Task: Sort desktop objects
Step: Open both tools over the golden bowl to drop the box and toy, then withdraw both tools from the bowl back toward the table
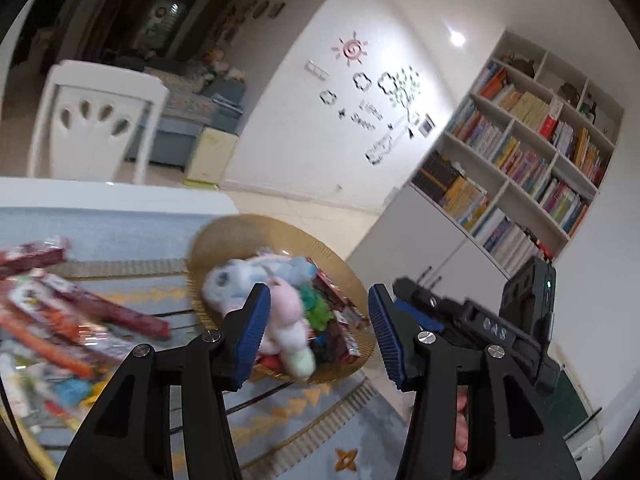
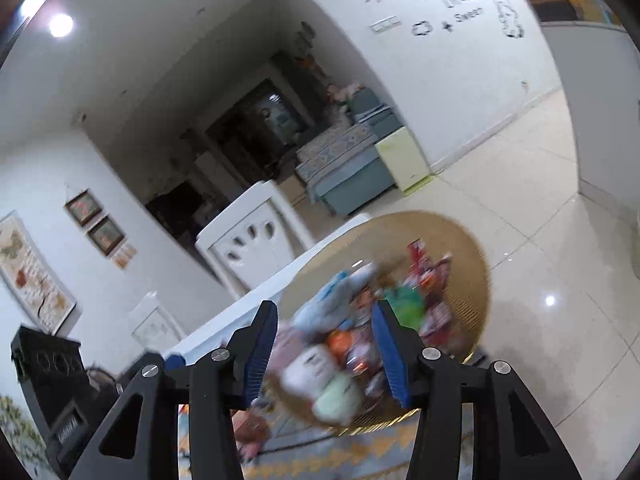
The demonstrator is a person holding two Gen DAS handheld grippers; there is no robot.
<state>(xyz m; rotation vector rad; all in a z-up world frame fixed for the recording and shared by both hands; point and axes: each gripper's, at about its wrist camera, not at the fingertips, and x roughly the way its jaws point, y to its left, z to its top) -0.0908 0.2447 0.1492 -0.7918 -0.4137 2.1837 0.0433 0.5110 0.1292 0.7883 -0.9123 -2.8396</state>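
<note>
A round golden plate [image 1: 256,232] sits at the table's far corner and holds plush toys [image 1: 256,276], a green toy and red snack packs [image 1: 340,312]. My left gripper [image 1: 316,332] is open and empty, raised just short of the plate. The other gripper's body [image 1: 480,324] shows to its right. In the right wrist view the same plate [image 2: 460,248] with its blurred toys [image 2: 332,308] lies just ahead. My right gripper [image 2: 326,352] is open and empty above its near side.
Several red and orange snack packs [image 1: 80,316] lie on the table at the left, on a blue patterned cloth [image 1: 132,240]. A white chair [image 1: 92,120] stands behind the table. A bookshelf [image 1: 520,160] fills the right wall. Tiled floor [image 2: 540,200] lies beyond the table edge.
</note>
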